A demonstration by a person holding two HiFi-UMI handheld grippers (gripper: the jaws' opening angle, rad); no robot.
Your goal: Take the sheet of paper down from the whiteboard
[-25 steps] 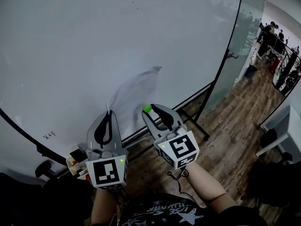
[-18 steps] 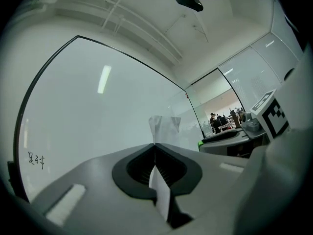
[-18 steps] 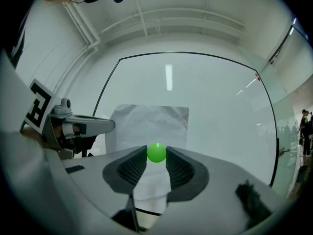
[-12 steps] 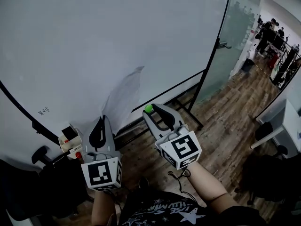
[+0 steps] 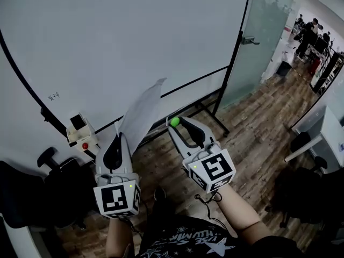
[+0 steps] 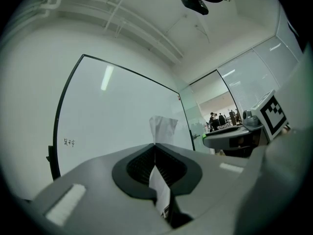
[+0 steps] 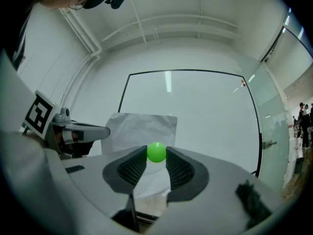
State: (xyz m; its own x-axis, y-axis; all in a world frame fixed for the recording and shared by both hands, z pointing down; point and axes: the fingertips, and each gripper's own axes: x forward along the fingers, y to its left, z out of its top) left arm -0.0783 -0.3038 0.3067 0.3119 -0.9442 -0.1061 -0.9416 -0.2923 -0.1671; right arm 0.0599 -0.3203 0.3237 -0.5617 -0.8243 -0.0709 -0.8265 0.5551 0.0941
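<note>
Sheet of paper [image 5: 141,110] at centre frame in the head view, in front of the whiteboard [image 5: 134,31]. Long axis slanting from lower left to upper right, free top corner toward the board. Lower edge clamped between the closed jaws of the left gripper [image 5: 119,137]. Just to its right, right gripper [image 5: 176,126] clenched on a green ball [image 5: 174,121] at its tips. Small handwritten mark [image 5: 54,96] at the board's left, too small to read. Black square codes on both gripper cubes. Open wooden floor [image 5: 258,117] to the right, glass door [image 5: 263,31] at upper right.
</note>
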